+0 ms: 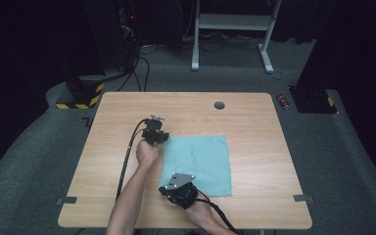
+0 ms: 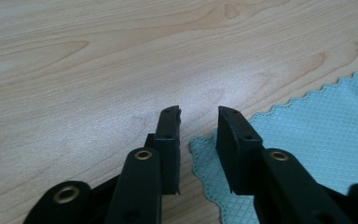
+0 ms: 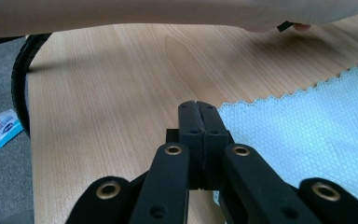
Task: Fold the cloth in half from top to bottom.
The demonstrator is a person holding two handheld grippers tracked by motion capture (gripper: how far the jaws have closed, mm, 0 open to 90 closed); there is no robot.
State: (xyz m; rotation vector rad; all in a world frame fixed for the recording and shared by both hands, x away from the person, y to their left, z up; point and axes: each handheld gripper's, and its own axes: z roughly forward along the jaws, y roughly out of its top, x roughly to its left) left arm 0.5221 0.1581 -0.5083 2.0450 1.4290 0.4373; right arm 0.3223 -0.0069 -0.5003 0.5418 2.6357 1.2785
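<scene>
A light blue cloth point(image 1: 198, 164) with a scalloped edge lies flat on the wooden table point(image 1: 127, 112). My left gripper point(image 1: 155, 134) hovers at the cloth's far left corner. In the left gripper view its jaws point(image 2: 199, 112) stand apart, and that corner of the cloth point(image 2: 326, 135) lies just below the gap with neither jaw pressing on it. My right gripper point(image 1: 178, 191) sits at the near left corner. Its jaws point(image 3: 199, 106) are shut together, and the edge of the cloth point(image 3: 307, 140) runs in under them. Whether cloth is pinched between them is hidden.
A grey grommet point(image 1: 219, 105) is set in the table's far side. The left gripper's cable point(image 1: 127, 156) trails along the left forearm point(image 3: 168, 16). A red can point(image 1: 284, 102) lies on the carpet to the right, and a white desk frame point(image 1: 232, 22) stands behind.
</scene>
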